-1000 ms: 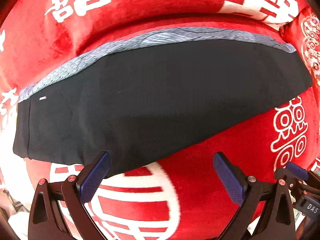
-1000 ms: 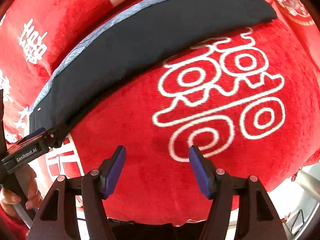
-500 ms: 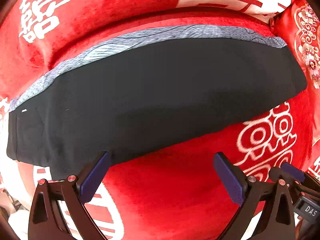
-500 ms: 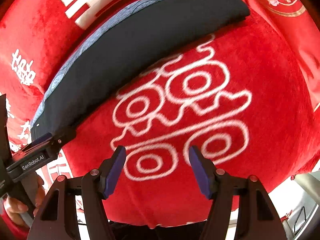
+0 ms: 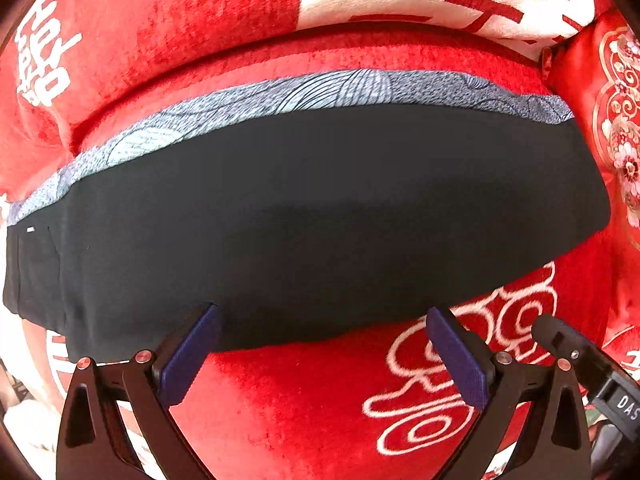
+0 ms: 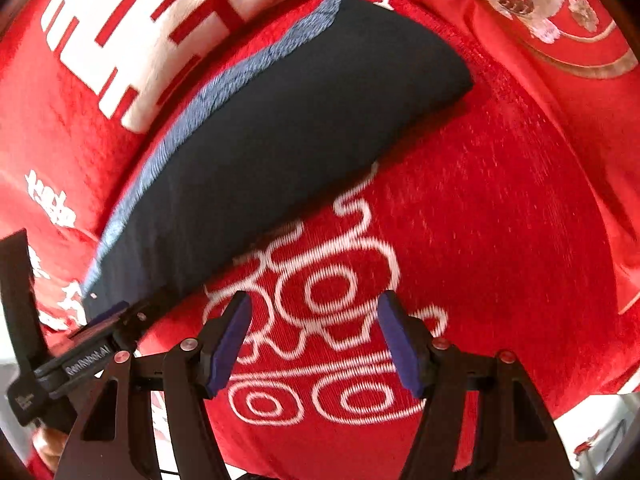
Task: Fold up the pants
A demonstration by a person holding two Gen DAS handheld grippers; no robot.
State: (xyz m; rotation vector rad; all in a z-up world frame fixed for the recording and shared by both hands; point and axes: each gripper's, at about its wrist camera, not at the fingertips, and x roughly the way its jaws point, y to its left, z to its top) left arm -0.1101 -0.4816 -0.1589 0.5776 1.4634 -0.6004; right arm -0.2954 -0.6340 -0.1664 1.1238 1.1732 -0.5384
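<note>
Black pants [image 5: 320,216] lie folded lengthwise on a red blanket [image 5: 304,408], with a grey patterned strip [image 5: 320,92] along their far edge. My left gripper [image 5: 322,348] is open just above the pants' near edge, nothing between its blue pads [image 5: 188,356]. In the right wrist view the same pants [image 6: 280,152] run diagonally from lower left to upper right. My right gripper [image 6: 314,340] is open over the blanket's white swirl pattern [image 6: 332,300], to the right of the pants and apart from them. The left gripper's body [image 6: 84,356] shows at the left edge there.
The red blanket with white characters covers the whole surface. An embroidered red cushion [image 6: 520,12] lies past the pants' right end. The right gripper's tip [image 5: 568,348] shows at the lower right of the left wrist view. The blanket drops off near the bottom right [image 6: 592,432].
Both grippers have slid to the right along the pants. The pants' right end now sits nearer the middle of the right wrist view. Both stay open.
</note>
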